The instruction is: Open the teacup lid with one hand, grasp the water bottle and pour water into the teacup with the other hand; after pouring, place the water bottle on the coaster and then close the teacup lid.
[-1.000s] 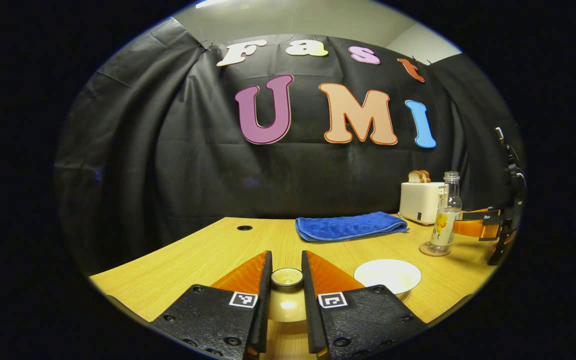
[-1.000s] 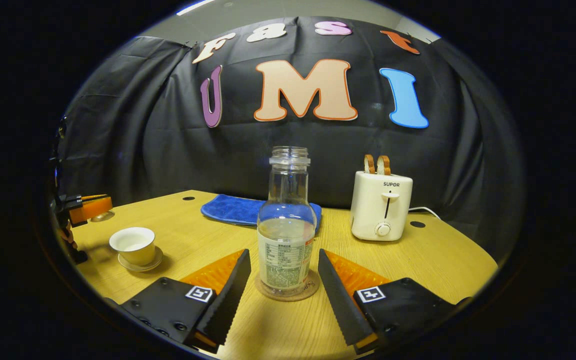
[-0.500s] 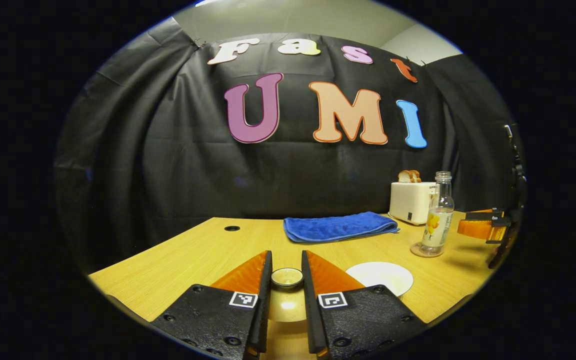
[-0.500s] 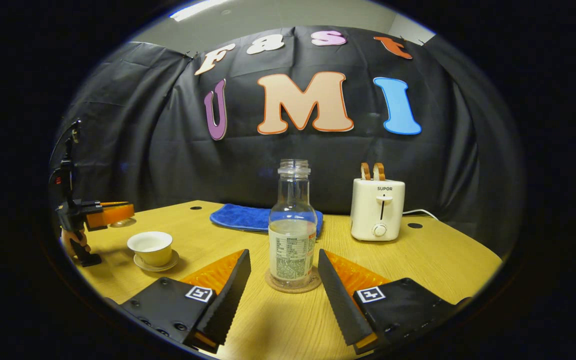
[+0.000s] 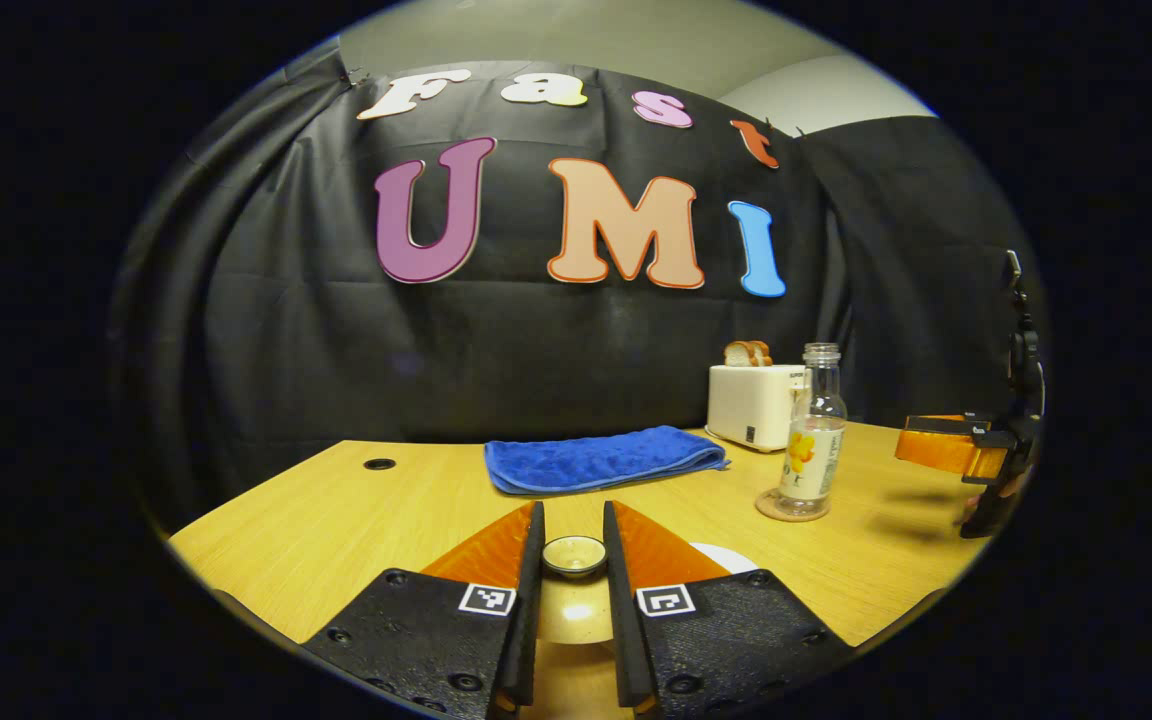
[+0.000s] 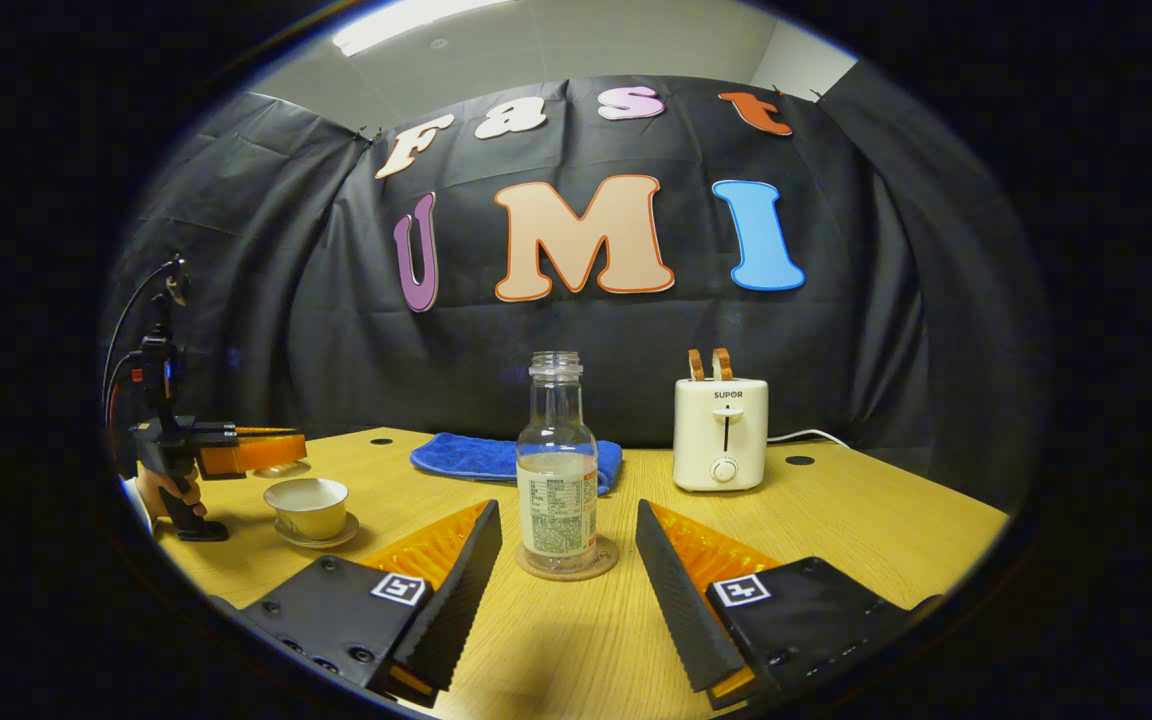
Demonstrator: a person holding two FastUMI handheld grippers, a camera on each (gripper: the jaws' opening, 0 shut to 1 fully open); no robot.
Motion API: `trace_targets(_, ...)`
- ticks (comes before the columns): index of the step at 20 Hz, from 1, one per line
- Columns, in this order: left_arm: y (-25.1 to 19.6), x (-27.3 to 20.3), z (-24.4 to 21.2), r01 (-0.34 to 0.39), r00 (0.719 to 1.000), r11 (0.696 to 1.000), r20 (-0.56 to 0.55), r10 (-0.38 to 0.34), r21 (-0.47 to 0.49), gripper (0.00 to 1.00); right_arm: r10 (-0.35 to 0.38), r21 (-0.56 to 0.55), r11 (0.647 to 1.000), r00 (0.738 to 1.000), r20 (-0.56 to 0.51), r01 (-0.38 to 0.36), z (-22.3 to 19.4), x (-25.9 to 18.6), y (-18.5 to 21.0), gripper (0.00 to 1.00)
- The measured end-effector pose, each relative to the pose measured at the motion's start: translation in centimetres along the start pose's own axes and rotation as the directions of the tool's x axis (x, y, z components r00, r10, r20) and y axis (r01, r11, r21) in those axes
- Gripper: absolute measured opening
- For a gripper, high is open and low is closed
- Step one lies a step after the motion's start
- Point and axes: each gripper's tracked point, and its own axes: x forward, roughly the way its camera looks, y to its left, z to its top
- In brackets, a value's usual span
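Note:
My left gripper (image 5: 573, 520) is shut on the knob of the teacup lid (image 5: 574, 556), held level above the table. The white rim of the teacup (image 5: 726, 556) peeks out behind its right finger. In the right gripper view the open teacup (image 6: 307, 505) stands on its saucer (image 6: 321, 536), with the left gripper (image 6: 258, 455) and lid (image 6: 282, 468) just above and behind it. The clear water bottle (image 6: 556, 470) stands upright on the round coaster (image 6: 568, 566). My right gripper (image 6: 566, 512) is open, its fingers short of the bottle and apart from it.
A folded blue towel (image 6: 496, 458) lies at the back of the wooden table (image 6: 836, 520). A white toaster (image 6: 721, 435) with bread slices stands back right. A hand (image 6: 174, 492) holds the left gripper's handle. The right gripper (image 5: 946, 450) hangs right of the bottle (image 5: 812, 440).
My right gripper has drawn back from the bottle, which stays upright on the coaster. The left gripper, still holding the lid, has swung right towards the teacup.

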Motion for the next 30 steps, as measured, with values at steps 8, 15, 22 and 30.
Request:
trace_targets(8, -3.7, 0.6, -0.5, 0.143, 0.989, 0.99, -0.032, -0.143, 0.006, 0.29, 0.001, 0.001, 1.0, 1.0, 0.001, -0.001, 0.1, -0.7, -0.2, 0.87)
trace_targets(15, -4.6, 1.0, -2.1, 0.185, 0.974, 0.982, -0.141, -0.177, 0.043, 0.29, -0.001, 0.001, 1.0, 1.0, 0.002, 0.001, 0.2, -0.9, -0.3, 0.88)
trace_targets(22, -4.0, 0.8, -1.5, 0.165, 0.981, 0.986, -0.112, -0.16, 0.032, 0.35, 0.002, 0.001, 1.0, 1.0, -0.001, -0.002, 0.2, -0.9, -0.2, 0.88)
trace_targets(30, -2.3, -0.9, 0.2, 0.06, 0.998, 0.998, -0.01, -0.06, -0.001, 0.97, -0.03, 0.0, 1.0, 1.0, -0.001, 0.03, 0.2, -0.7, -0.8, 0.88)
